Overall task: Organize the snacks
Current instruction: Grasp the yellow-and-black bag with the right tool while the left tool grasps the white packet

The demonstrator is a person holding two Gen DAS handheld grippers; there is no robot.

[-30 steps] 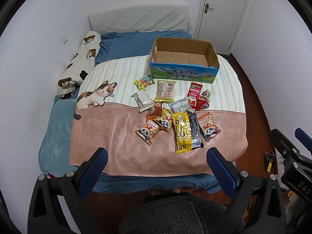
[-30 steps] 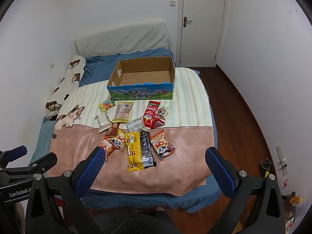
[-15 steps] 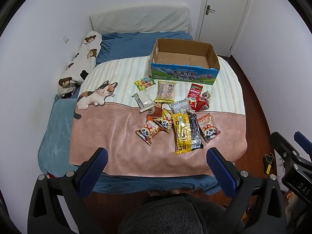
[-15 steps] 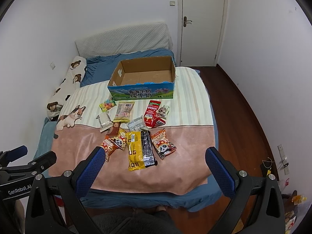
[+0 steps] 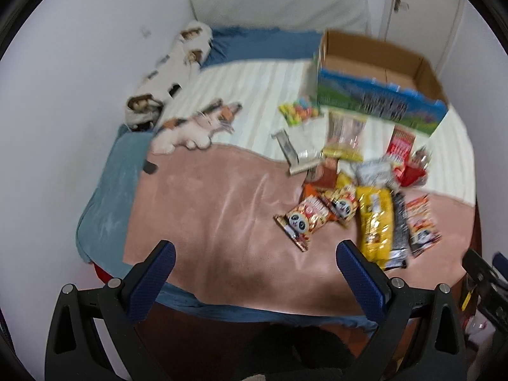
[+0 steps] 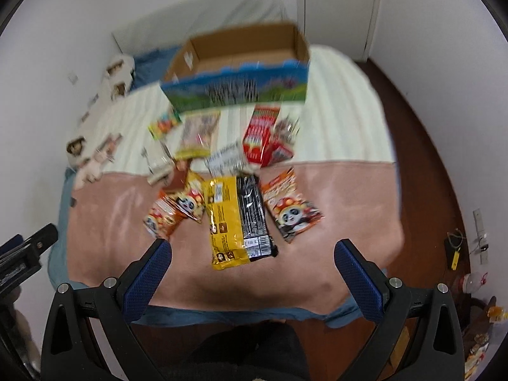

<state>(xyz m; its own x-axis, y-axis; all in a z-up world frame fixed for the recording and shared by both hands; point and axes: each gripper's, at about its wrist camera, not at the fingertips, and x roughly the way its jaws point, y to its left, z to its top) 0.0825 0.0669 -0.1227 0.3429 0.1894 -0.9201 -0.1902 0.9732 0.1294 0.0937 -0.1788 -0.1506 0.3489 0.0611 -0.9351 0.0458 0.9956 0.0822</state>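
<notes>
Small white-walled bedroom, bed (image 6: 349, 190) with pink-and-striped blanket. Open cardboard box with blue-green printed front (image 6: 241, 73) sits toward the bed's head end, looks empty; nothing sorted yet. Pile of foil snack packets (image 6: 235, 190) lies mid-bed, in front of the box. Left claw (image 5: 254, 281) and right claw (image 6: 252, 277) both spread wide, empty, over the foot edge, well short of the pile.

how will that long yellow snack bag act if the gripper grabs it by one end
The yellow bag looks like glossy film, so it may slip between the pads. It is long and flat, so the free end would probably droop. It touches the black packet, which might shift with it.
</notes>
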